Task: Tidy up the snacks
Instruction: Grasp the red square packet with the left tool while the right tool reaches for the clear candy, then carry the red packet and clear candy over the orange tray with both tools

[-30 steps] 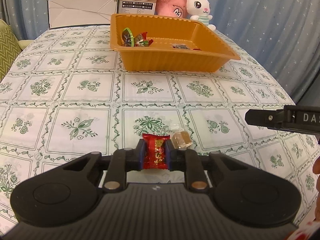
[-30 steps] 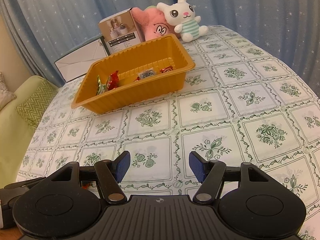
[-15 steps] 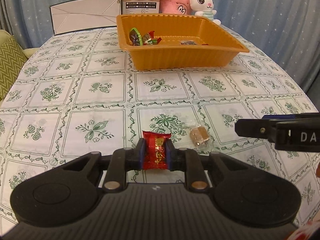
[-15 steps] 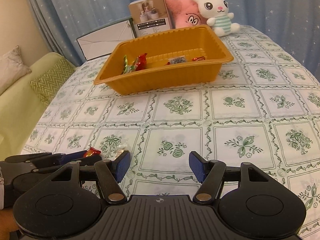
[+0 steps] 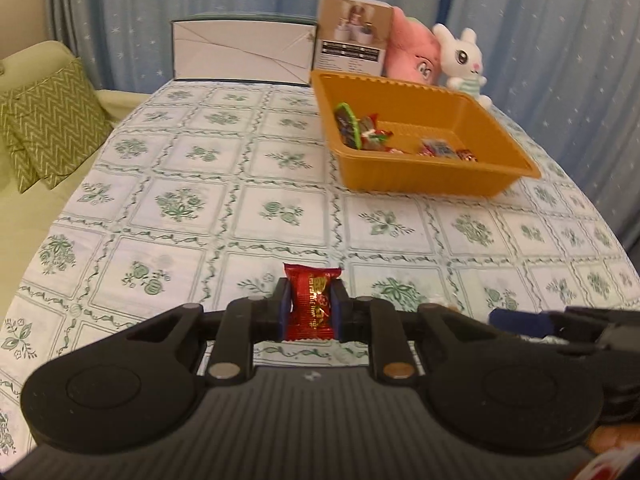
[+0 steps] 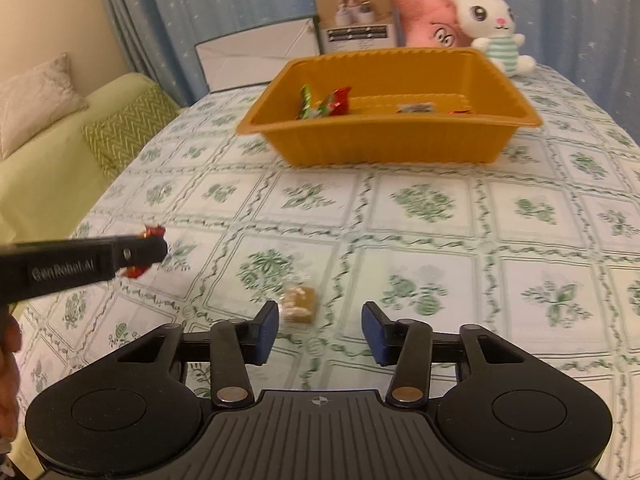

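Observation:
My left gripper (image 5: 310, 308) is shut on a red wrapped candy (image 5: 311, 300) and holds it above the tablecloth; it also shows from the side in the right wrist view (image 6: 140, 252). My right gripper (image 6: 320, 330) is open and empty, low over the table, with a clear-wrapped tan snack (image 6: 298, 302) lying just ahead of its left finger. The orange tray (image 5: 420, 178) stands at the far side and holds several wrapped snacks (image 5: 360, 132); it also shows in the right wrist view (image 6: 384, 144).
Behind the tray stand a photo box (image 5: 352, 36), a pink plush (image 5: 414, 54) and a white bunny plush (image 5: 464, 64). A white flat box (image 5: 240, 52) stands at the table's back edge. A green sofa with cushions (image 5: 44, 128) is to the left.
My left gripper has lifted and swung left with the red candy. My right gripper has moved left and down to the tan snack.

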